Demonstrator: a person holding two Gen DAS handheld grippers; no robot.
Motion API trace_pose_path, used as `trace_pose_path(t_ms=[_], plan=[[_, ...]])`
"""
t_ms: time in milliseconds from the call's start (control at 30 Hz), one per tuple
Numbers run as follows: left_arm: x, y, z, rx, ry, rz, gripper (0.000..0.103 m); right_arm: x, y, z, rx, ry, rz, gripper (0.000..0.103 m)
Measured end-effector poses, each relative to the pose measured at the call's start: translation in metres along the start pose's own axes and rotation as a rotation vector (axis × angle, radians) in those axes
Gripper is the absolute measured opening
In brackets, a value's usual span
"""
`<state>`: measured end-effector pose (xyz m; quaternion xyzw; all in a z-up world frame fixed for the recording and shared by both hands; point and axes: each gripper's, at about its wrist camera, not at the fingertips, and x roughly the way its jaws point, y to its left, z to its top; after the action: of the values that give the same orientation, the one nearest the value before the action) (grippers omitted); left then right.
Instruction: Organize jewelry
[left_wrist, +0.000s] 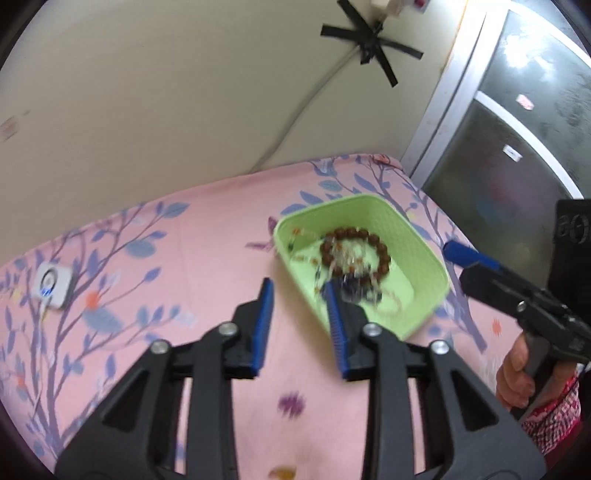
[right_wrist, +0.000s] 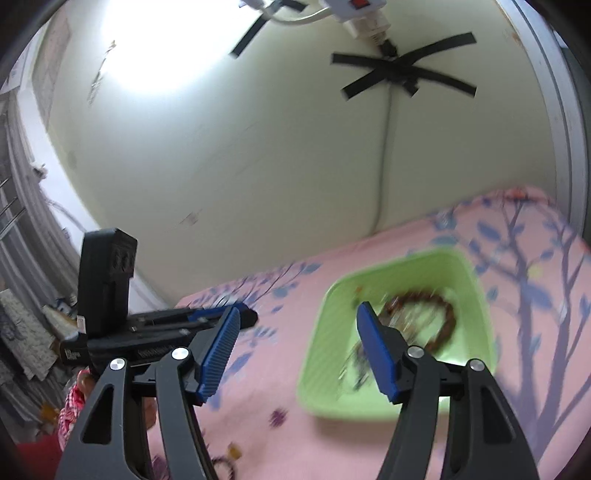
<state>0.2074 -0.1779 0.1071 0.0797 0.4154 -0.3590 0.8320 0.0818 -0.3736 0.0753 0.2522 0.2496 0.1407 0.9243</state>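
A pink bedsheet (left_wrist: 207, 229) printed with blue branches covers the bed, and on it, toward the far right corner, sits a light green plastic basket (left_wrist: 424, 254). Inside the basket lie a brown wooden-bead bracelet (left_wrist: 382, 254) and a tangle of thinner chains and small beads (left_wrist: 351, 291) at its near end; the blur makes the finer pieces hard to tell apart.

The relation that matters is basket to jaws. Seen from the left wrist, the basket lies ahead and to the right of the left gripper (left_wrist: 299, 299), whose right finger overlaps the basket's near rim while the left finger is over bare sheet. The basket's long axis runs diagonally, from far left to near right. Seen from the right wrist, the basket (right_wrist: 325, 343) lies just ahead of the right gripper (right_wrist: 299, 314), with the right finger in front of the tangled chains.

Both grippers have their jaws parted with nothing between the pads. The left one tilts steeply down at the sheet; the right one, held by a hand (left_wrist: 515, 373) at the grip, points more nearly level. Judging by overlap, both are close to the basket, the left a touch nearer its rim.

A small white device (left_wrist: 51, 284) lies well apart on the left, and a few small pieces (right_wrist: 225, 461) rest on the sheet near the bottom edge, too blurred to name.
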Motion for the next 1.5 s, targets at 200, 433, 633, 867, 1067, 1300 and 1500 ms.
trace_pose_path(t_ms=[200,433,633,867,1067,1300,1500], plan=[[-0.045,0.035,-0.073,-0.042,-0.02,0.037,0.032,0.015,0.038,-0.07,-0.056,0.111,0.019,0.041],[-0.078,0.083,-0.156,-0.126,-0.009,0.089,0.032,0.037,0.082,-0.125,-0.152,0.202,0.035,0.041],[-0.098,0.097,-0.211,-0.152,-0.009,0.088,0.032,0.036,0.111,-0.146,-0.227,0.23,0.022,0.031],[-0.117,0.089,-0.247,-0.147,-0.032,-0.014,0.032,0.026,0.119,-0.171,-0.301,0.26,-0.002,0.005],[-0.111,0.067,-0.257,-0.098,-0.018,-0.082,0.032,0.014,0.143,-0.202,-0.432,0.3,-0.019,0.001],[-0.092,0.065,-0.26,-0.109,0.021,-0.091,0.032,0.012,0.142,-0.219,-0.472,0.325,-0.074,0.001],[-0.085,0.063,-0.26,-0.11,0.036,-0.095,0.032,0.014,0.133,-0.224,-0.545,0.377,-0.118,0.001]])
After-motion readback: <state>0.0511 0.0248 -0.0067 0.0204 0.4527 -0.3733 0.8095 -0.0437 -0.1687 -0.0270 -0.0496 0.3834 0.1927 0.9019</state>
